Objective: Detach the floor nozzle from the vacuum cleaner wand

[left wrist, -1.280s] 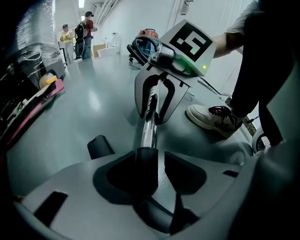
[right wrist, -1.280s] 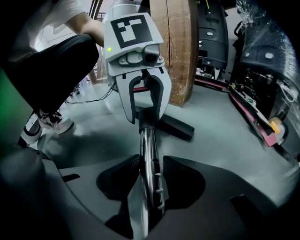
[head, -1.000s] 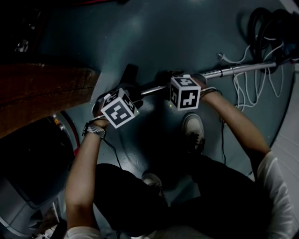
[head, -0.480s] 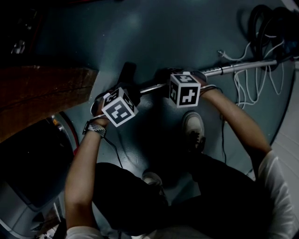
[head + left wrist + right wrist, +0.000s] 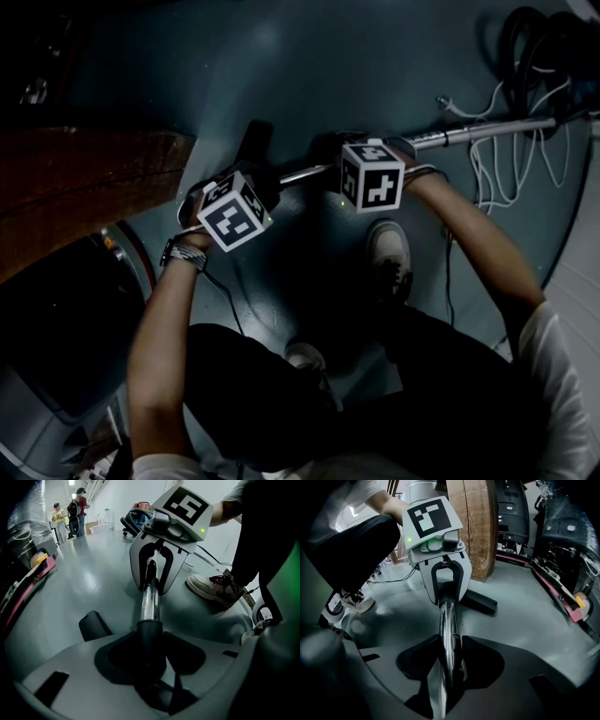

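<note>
Chrome wand (image 5: 469, 134) runs left to right. The left gripper (image 5: 150, 660), jaws just closing, clasps the nozzle neck (image 5: 150, 632); the right gripper (image 5: 447, 667) clamps the wand.

Wand (image 5: 487, 132) lies flat on floor (image 5: 375, 66), running left to right. Floor nozzle (image 5: 482, 603) sits on the floor at its left end, near a wooden block (image 5: 84, 183) further left. Shoe (image 5: 387, 251) stands on the floor near the wand's middle, on the person's side. Loose cables (image 5: 506, 178) lie around the wand's right end, hose coil (image 5: 536, 47) behind them.
</note>
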`<state>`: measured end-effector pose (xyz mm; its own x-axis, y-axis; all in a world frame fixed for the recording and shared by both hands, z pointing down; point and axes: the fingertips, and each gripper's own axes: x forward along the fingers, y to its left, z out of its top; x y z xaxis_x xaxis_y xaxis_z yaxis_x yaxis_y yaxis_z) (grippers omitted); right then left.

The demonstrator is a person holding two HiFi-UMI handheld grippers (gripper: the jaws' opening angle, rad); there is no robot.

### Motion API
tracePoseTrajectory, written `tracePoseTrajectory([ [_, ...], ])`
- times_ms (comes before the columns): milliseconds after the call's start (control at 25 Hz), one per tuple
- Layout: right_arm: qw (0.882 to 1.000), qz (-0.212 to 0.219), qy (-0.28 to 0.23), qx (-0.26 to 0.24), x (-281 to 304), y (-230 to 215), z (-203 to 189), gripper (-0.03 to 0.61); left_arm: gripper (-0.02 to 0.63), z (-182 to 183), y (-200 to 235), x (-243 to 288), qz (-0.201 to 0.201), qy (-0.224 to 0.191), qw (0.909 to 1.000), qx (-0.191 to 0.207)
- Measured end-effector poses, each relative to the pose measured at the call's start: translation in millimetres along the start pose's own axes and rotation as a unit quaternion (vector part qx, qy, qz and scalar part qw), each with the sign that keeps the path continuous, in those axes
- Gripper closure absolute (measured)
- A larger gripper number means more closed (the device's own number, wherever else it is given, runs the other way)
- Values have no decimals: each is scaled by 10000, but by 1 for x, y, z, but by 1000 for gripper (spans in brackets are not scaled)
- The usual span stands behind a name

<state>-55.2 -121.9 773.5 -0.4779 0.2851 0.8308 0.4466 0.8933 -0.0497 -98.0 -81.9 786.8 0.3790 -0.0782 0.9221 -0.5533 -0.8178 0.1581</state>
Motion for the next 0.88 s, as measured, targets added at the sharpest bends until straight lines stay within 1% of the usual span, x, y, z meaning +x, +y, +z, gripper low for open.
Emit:
tracePoseTrajectory([
  [240, 9999, 73, -59, -44, -3, 5, 2, 411, 431, -2, -5, 0, -61, -43, 9998, 209],
  [520, 9998, 116, -132, -67, -6, 11, 5, 411, 431, -4, -13, -1, -83, 24, 9986, 519],
  [720, 9998, 52, -188, -105, -10, 15, 5, 411, 431, -3, -18, -2, 8, 132, 9955, 943],
  [880, 9997, 17, -194, -121, -15, 17, 4, 411, 431, 0, -21, -3, 29, 134, 9940, 1090],
])
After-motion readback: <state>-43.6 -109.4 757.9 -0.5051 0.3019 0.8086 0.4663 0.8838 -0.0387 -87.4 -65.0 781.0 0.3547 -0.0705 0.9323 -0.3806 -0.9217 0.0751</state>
